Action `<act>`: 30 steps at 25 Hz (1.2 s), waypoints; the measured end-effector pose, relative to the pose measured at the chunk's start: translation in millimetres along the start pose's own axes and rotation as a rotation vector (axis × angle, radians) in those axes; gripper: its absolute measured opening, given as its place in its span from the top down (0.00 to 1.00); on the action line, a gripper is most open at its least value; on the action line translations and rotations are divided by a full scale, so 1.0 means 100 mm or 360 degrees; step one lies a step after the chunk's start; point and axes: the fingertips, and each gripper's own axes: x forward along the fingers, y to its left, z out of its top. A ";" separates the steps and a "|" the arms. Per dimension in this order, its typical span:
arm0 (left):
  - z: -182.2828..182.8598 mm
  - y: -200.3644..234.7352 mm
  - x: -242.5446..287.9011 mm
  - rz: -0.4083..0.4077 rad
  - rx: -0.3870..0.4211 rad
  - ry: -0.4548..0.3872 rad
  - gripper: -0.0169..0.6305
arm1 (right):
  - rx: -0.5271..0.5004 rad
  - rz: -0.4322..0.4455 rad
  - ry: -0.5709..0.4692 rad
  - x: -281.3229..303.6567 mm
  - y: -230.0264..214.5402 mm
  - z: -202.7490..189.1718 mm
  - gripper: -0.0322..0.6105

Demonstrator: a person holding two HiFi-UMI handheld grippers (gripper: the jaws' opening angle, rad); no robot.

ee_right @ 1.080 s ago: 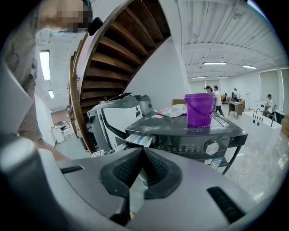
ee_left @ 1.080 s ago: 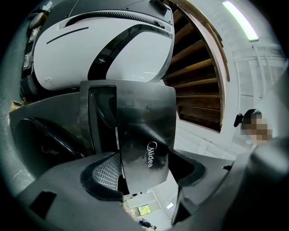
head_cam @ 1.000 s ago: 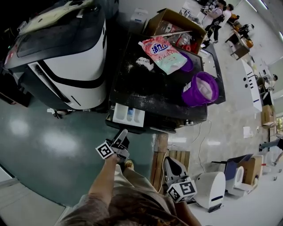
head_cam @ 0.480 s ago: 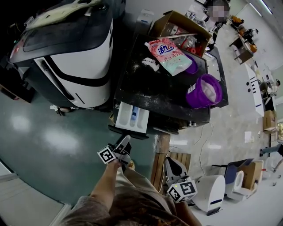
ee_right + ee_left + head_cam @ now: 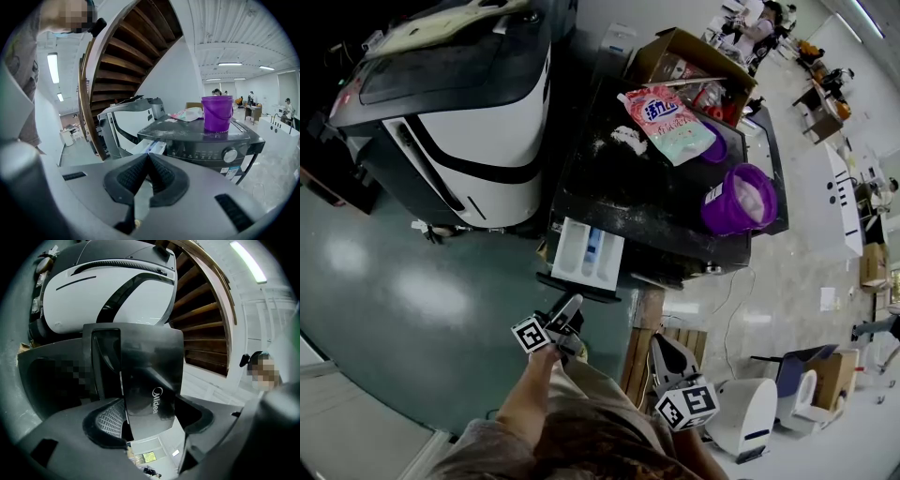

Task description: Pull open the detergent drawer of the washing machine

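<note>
- Head view: the dark washing machine [image 5: 647, 192] fills the upper middle of the frame. The detergent drawer [image 5: 589, 253] juts out from its lower-left corner, and its white compartments face the camera.
- On the machine's top, a pink-and-green detergent bag [image 5: 668, 117] lies at upper centre. A purple bucket [image 5: 739, 199] stands toward the right edge and a cardboard box [image 5: 689, 56] sits at the far end. A white-and-black machine [image 5: 459, 112] stands at upper left.
- Just below the drawer, the left gripper [image 5: 572, 305] points up-frame at the drawer's front edge. The right gripper [image 5: 658, 341] hangs at lower centre-right, well apart from the washing machine.
- Left gripper view: the left gripper [image 5: 153, 405] has its jaws spread wide and pinching the detergent drawer [image 5: 150, 376]. The drawer's glossy dark front, printed "Midea", fills the gap between the ribbed pads [image 5: 110, 420]. The white-and-black machine [image 5: 117, 287] sits at the top of the frame, and the underside of a wooden staircase [image 5: 201, 324] curves down the right.
- Right gripper view: the right gripper [image 5: 148, 158] has its jaws pressed together at lower centre with nothing between them. Beyond them the detergent drawer [image 5: 152, 146] projects from the left of the washing machine [image 5: 201, 147]. A round knob [image 5: 229, 155] shows on the machine's front at the right. The purple bucket [image 5: 217, 112] stands on top, and the wooden staircase [image 5: 117, 56] rises at upper left.
</note>
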 end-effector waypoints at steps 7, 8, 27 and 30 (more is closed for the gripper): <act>-0.01 0.03 -0.04 0.0035 -0.0022 0.0027 0.45 | 0.0004 0.0018 -0.0004 0.06 0.01 0.00 0.94; -0.02 0.03 -0.05 0.0048 -0.0021 0.0037 0.45 | 0.0006 0.0021 -0.0011 0.07 0.01 0.02 0.94; 0.45 -0.67 -0.34 0.0185 0.0202 0.0231 0.45 | 0.0048 0.0128 -0.0132 0.42 0.10 0.26 0.94; 0.55 -0.89 -0.30 0.0224 0.0304 0.0277 0.44 | 0.0041 0.0142 -0.0152 0.47 0.10 0.30 0.95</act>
